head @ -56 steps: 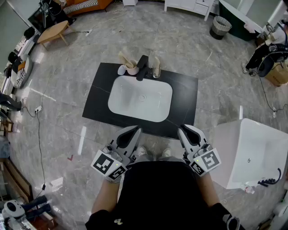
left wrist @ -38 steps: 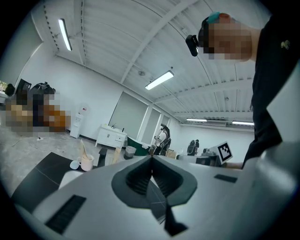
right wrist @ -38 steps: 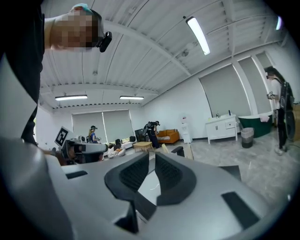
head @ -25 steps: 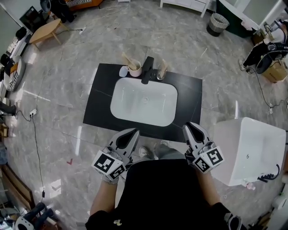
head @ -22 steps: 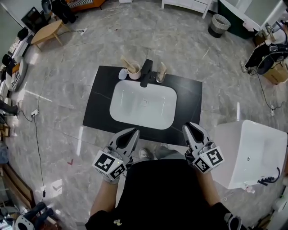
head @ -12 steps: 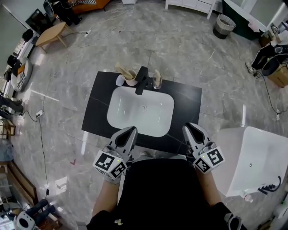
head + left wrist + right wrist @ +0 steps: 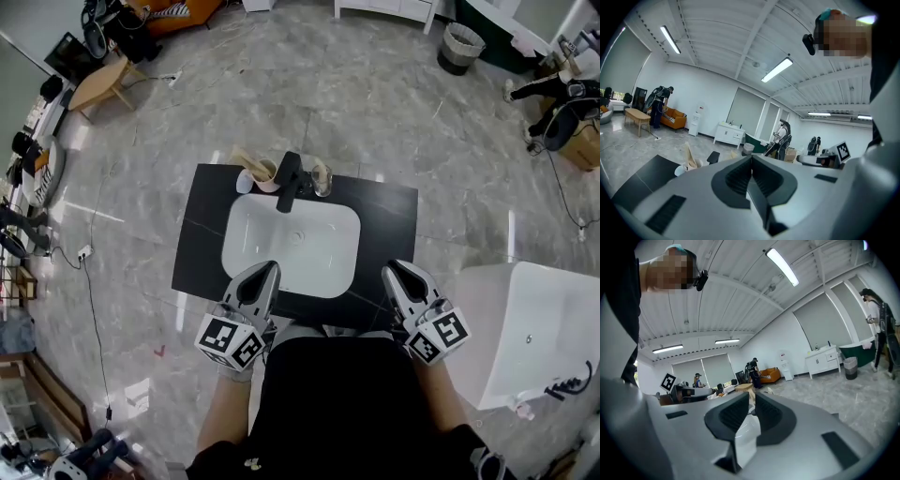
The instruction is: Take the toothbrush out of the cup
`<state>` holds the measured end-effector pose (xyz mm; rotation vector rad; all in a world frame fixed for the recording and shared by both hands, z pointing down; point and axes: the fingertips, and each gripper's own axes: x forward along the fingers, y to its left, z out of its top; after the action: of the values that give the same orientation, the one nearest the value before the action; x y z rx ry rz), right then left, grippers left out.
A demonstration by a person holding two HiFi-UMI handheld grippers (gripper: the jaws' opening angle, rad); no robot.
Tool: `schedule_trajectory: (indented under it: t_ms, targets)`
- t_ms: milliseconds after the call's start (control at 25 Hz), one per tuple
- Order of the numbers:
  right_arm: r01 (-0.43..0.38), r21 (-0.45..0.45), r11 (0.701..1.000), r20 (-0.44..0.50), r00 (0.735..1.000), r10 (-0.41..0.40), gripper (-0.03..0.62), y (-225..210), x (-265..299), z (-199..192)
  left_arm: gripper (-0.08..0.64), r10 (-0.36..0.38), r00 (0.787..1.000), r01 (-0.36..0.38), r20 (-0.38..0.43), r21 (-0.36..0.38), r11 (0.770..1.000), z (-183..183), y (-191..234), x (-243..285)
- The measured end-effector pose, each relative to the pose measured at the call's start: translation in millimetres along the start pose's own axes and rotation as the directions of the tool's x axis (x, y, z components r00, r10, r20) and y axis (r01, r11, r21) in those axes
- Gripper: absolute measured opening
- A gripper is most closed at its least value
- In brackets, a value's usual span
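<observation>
L gripper (image 7: 266, 270): jaws pressed together, nothing between them – its own view (image 7: 751, 158) shows the two pads meeting in one seam.
R gripper (image 7: 393, 270): jaws also closed tip to tip, empty; through the hollow below the tips its own view (image 7: 752, 398) shows only white sink.
Hand pose: both forearms come out from the person's torso at the bottom of the head view, roughly parallel, one on each side of the body. Grippers point fwd toward the counter, close to level with a slight downward tilt. Marker cubes sit at the rear of each, facing up at the head cam.
Gripper position: tips over the near edge of the black counter (image 7: 200, 246), L tip at the sink's front-left corner, R tip off its front-right corner. Both well apart from the cup.
Cup (image 7: 267, 176): pale, upright at the back of the counter, just left of the black faucet (image 7: 289, 178).
Toothbrush (image 7: 246, 159): in the cup – leans up and to the left over the rim. In the left gripper view it shows as a pale stick (image 7: 689, 153) rising from the cup, beyond the jaw tips.
Sink (image 7: 281, 251): white basin, centre of the counter, between grippers and cup.
Other items: small white dish (image 7: 245, 182) touching or just beside the cup's left side; clear glass (image 7: 322, 180) just right of the faucet.
Surroundings: grey marble-look floor, white tub (image 7: 525, 328) to the right.
</observation>
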<state>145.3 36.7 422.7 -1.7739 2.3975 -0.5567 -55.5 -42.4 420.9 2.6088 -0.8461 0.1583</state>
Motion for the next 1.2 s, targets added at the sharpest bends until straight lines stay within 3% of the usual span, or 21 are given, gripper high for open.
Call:
schedule_trajectory:
  t_ms: [600,960,1200]
  targets:
    - [0.181,-0.013,0.983,0.020,0.983,-0.181,0.060,26,25,-5,0.023,-0.020,1.000,0.019,-0.012,-0.059,0.998,21,108,21]
    - [0.279,-0.040,0.960,-0.019,0.960,-0.280,0.060,47,32,-15,0.028,0.002,0.995,-0.008,-0.104,-0.050,0.999,2,189,62]
    - [0.397,-0.031,0.917,-0.030,0.917,-0.398,0.060,55,16,-24,0.131,0.037,0.986,-0.048,-0.164,-0.066,0.997,-12,239,96]
